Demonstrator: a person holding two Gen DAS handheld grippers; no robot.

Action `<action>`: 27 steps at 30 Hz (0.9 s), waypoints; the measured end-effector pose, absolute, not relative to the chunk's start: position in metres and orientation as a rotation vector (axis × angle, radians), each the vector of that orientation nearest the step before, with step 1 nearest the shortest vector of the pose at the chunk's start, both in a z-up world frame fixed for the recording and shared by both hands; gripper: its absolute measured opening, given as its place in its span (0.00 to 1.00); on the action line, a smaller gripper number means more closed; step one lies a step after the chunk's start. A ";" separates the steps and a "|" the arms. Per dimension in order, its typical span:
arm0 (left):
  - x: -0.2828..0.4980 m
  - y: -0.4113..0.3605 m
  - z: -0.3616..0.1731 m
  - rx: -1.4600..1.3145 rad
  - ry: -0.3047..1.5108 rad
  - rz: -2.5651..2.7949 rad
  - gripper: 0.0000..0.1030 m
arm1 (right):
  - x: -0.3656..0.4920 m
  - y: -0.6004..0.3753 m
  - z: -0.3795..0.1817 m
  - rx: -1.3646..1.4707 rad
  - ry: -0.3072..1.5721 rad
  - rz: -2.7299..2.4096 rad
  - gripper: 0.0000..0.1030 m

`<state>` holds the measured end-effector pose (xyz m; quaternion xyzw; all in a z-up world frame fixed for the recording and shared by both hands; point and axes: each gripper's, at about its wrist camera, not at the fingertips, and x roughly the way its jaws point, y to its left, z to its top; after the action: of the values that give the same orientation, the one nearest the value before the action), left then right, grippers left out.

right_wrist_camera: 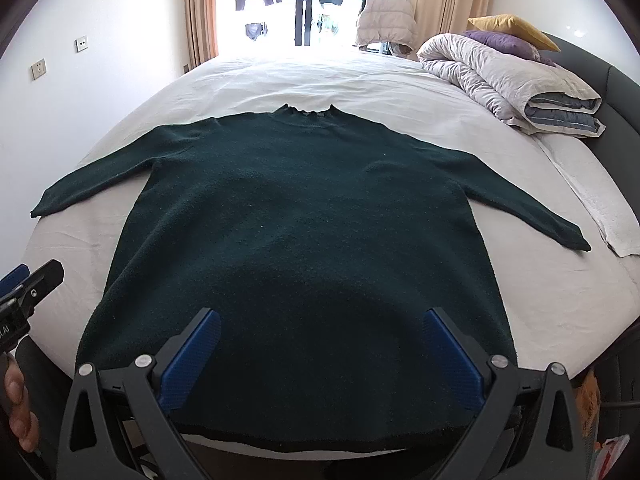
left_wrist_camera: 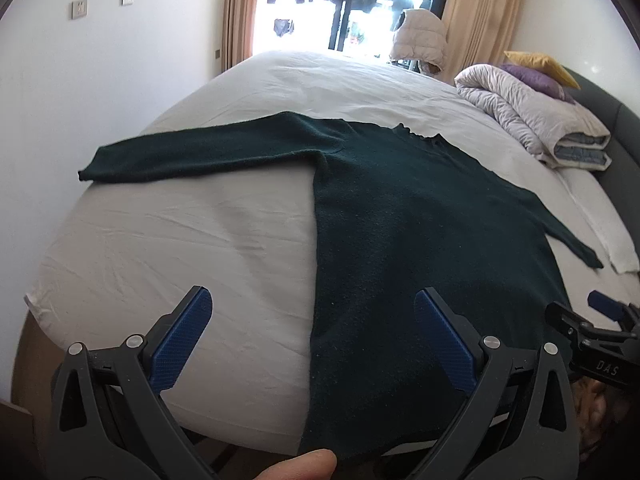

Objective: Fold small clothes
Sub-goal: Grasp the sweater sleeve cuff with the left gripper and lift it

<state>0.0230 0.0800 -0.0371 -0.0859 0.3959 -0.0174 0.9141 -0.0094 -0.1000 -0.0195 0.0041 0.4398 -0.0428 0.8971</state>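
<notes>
Right now a dark green sweater [right_wrist_camera: 296, 216] lies flat and face-up on the white sheet of a bed [left_wrist_camera: 160, 232], its body running toward the near edge and its hem hanging a little over that edge. Both sleeves are spread outward: the left sleeve [left_wrist_camera: 192, 156] reaches toward the bed's left side, the right sleeve [right_wrist_camera: 520, 204] slants toward the right, its cuff ending just beside a folded white towel [right_wrist_camera: 600, 208]. The ruffled collar [right_wrist_camera: 306, 112] points toward the bright window [right_wrist_camera: 304, 0] at the far end. The left gripper [left_wrist_camera: 312, 340] hovers above the near edge, its blue-padded fingers [left_wrist_camera: 180, 344] spread wide apart with nothing between them; one finger sits over bare sheet and the other over the sweater's left side. The right gripper [right_wrist_camera: 320, 356] hangs over the lower middle of the sweater, its fingers [right_wrist_camera: 192, 360] likewise wide apart and gripping nothing; whether either gripper touches the fabric cannot be told. Each gripper shows at the edge of the other's view. At the far right of the bed sits a rolled pale duvet [right_wrist_camera: 508, 80], with a purple pillow [right_wrist_camera: 504, 44] and a yellow pillow [right_wrist_camera: 512, 28] behind it against the dark headboard [right_wrist_camera: 616, 80]. A pale puffer jacket [right_wrist_camera: 384, 20] hangs by the window between beige curtains [right_wrist_camera: 200, 12].
</notes>
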 end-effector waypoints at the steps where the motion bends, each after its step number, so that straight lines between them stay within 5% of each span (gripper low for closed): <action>1: 0.029 0.093 -0.040 -0.234 0.823 -0.051 1.00 | -0.008 -0.100 -0.020 0.019 0.904 -0.079 1.00; 18: 0.142 0.347 -0.116 -1.112 0.640 0.043 0.99 | 0.028 -0.080 -0.028 0.155 0.840 0.078 1.00; 25: 0.182 0.391 -0.125 -1.230 0.551 0.091 0.97 | 0.039 -0.074 -0.034 0.181 0.853 0.117 0.91; 27: 0.194 0.399 -0.122 -1.243 0.559 0.094 0.70 | 0.038 -0.075 -0.035 0.183 0.848 0.121 0.91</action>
<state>0.1939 0.3994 -0.1216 -0.5744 0.2583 0.0436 0.7756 0.0377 -0.0748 -0.0353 0.0884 0.4106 0.0586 0.9056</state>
